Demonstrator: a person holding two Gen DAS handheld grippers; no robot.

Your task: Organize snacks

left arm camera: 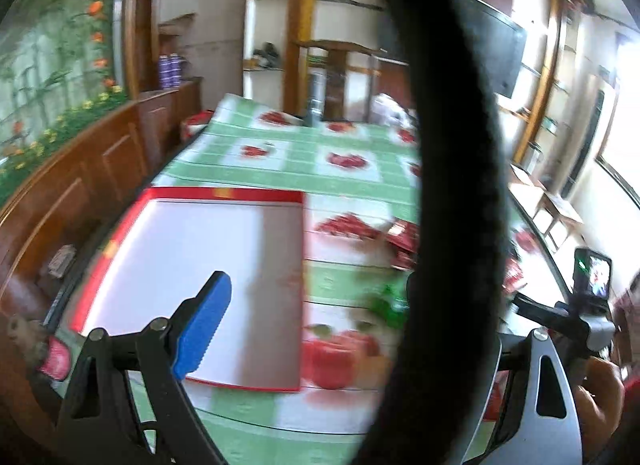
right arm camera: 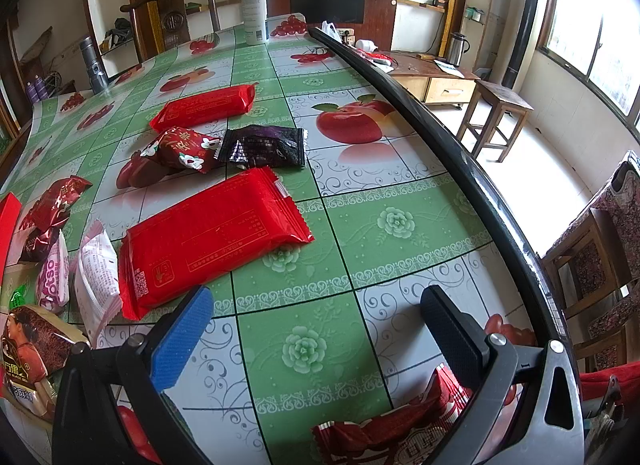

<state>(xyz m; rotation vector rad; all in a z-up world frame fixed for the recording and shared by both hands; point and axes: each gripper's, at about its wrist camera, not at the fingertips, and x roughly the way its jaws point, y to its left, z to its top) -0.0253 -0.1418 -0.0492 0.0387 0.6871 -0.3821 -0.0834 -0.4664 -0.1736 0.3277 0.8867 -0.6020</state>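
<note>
Read "otso" on a pink-and-white pouch (right arm camera: 52,279) at far left. Counted three flat red packets — largest (right arm camera: 212,237) mid-table, one black wrapper (right arm camera: 264,147) beyond. Green apple-print tablecloth (right arm camera: 360,225). Right gripper (right arm camera: 320,321) spread wide, empty; left gripper (left arm camera: 340,329) — couldn't tell, far finger hidden.

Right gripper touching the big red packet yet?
Apart. In the right wrist view, the open right gripper hovers over bare tablecloth; a strip of cloth shows between the blue fingertip and the big red packet.
</note>
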